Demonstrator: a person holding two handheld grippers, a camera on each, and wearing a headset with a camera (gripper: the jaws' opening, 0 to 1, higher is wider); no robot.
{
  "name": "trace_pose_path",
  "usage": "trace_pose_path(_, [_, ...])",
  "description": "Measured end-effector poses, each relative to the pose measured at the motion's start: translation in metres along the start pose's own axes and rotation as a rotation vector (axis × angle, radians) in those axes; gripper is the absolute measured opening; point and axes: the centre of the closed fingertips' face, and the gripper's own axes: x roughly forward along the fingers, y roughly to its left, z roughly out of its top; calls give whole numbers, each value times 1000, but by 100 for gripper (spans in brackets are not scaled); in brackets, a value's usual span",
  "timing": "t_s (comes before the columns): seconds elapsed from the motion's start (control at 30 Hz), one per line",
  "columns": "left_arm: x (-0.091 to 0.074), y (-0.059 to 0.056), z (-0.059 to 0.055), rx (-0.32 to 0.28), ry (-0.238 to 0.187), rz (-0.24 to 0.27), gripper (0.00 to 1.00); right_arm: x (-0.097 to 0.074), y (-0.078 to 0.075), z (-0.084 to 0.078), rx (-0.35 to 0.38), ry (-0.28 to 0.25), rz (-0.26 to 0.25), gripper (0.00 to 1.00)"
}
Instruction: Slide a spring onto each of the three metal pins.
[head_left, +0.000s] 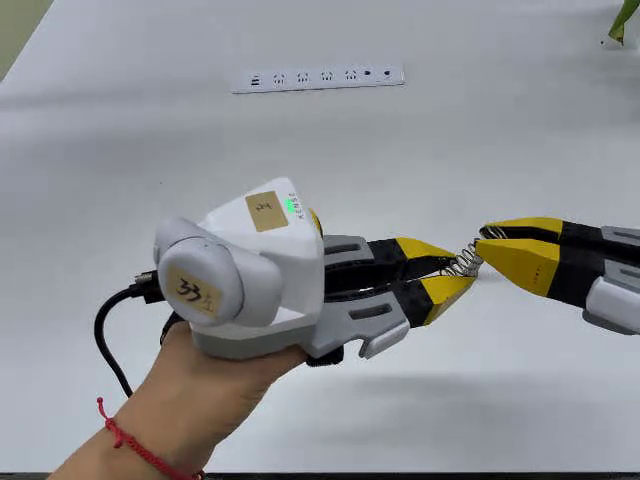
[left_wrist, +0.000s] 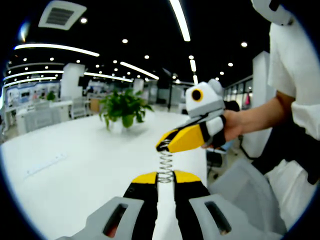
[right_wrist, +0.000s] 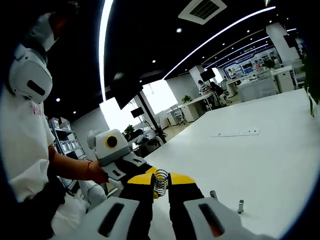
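The left claw (head_left: 458, 272), held in a hand (head_left: 200, 385), and the right claw (head_left: 483, 243) meet tip to tip above the white table (head_left: 300, 180). Between them hangs one spring (head_left: 465, 262) — each claw is pressed together on one end of it, clear of the table. In the right gripper view two metal pins (right_wrist: 213, 194) (right_wrist: 240, 205) stand upright on the table just beyond the right claw, near each other. A power strip (head_left: 318, 77) lies well apart at the far side.
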Motion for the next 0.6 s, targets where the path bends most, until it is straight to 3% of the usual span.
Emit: trace_pose_path(0.6, [0, -5, -11, 4, 34, -23, 13, 1, 8, -9, -75, 93, 20, 11])
